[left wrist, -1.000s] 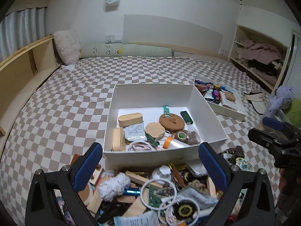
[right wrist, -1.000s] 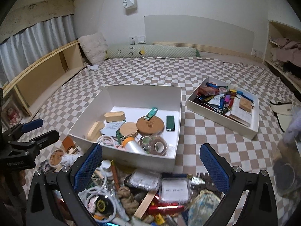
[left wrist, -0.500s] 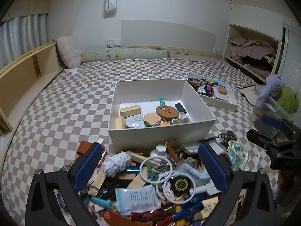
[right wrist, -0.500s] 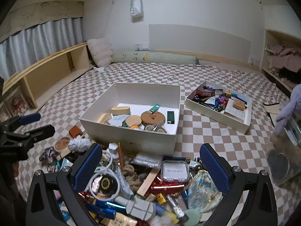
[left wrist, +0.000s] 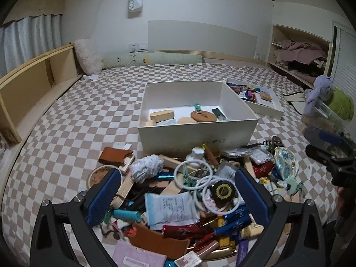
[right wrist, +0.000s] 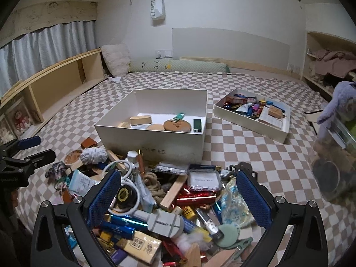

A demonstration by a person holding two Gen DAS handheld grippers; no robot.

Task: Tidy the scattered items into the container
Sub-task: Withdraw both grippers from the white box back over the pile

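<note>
White box [left wrist: 195,131] sits mid-bed on the checkered bedspread [left wrist: 73,120], open top, partly filled: wooden block [left wrist: 161,115], round brown leather disc [left wrist: 203,116], teal lighter [right wrist: 178,117], dark green case [right wrist: 196,125], all on its floor. Clutter pile [left wrist: 189,198] lies just in front of the box's near wall, touching it: white rings [left wrist: 193,173], black round tin [left wrist: 223,191], fluffy grey pompom [left wrist: 146,168], blue pens, red tubes, wood strips. Second shallow tray [right wrist: 253,115] to the right of the box, apart from it, crammed with small colourful bits. Left gripper [left wrist: 175,197] spread wide above the pile, nothing held. Right gripper [right wrist: 178,197] same, fingers wide, empty, over the pile's right part.
</note>
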